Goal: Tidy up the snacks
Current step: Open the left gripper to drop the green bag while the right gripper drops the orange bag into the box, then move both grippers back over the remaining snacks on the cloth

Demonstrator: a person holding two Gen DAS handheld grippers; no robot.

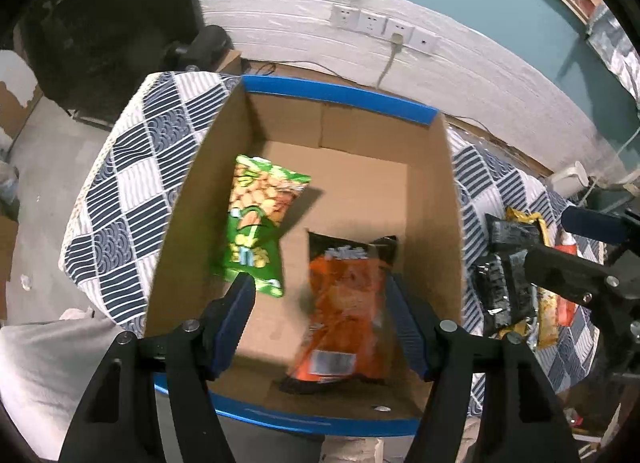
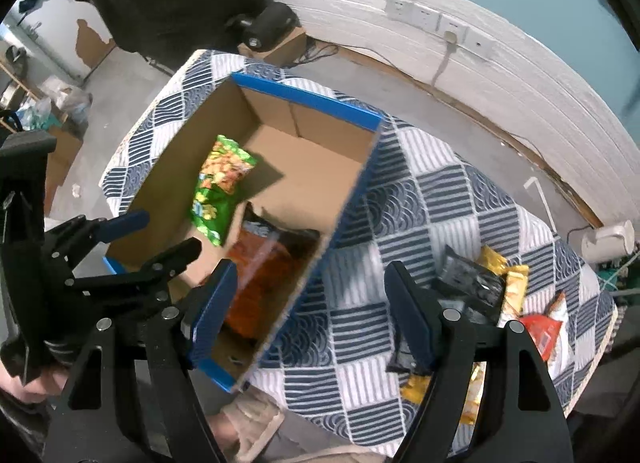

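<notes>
An open cardboard box with blue-taped rims [image 1: 340, 91] [image 2: 308, 101] stands on a blue-and-white checked cloth. Inside, a green snack bag [image 1: 256, 223] [image 2: 218, 187] sits tilted at the left, blurred, and an orange and black bag [image 1: 348, 303] [image 2: 264, 271] lies at the right. My left gripper [image 1: 322, 305] [image 2: 156, 239] hovers open over the box, with the orange bag below its gap and not pinched. My right gripper [image 2: 312, 299] [image 1: 576, 275] is open and empty above the box's right wall.
More snack packs lie on the cloth [image 2: 420, 191] to the right of the box: black ones [image 2: 472, 283] [image 1: 504, 275], yellow ones [image 2: 512, 279] and a red one [image 2: 544, 331]. A white wall with sockets [image 1: 380, 23] runs behind. Bare floor lies to the left.
</notes>
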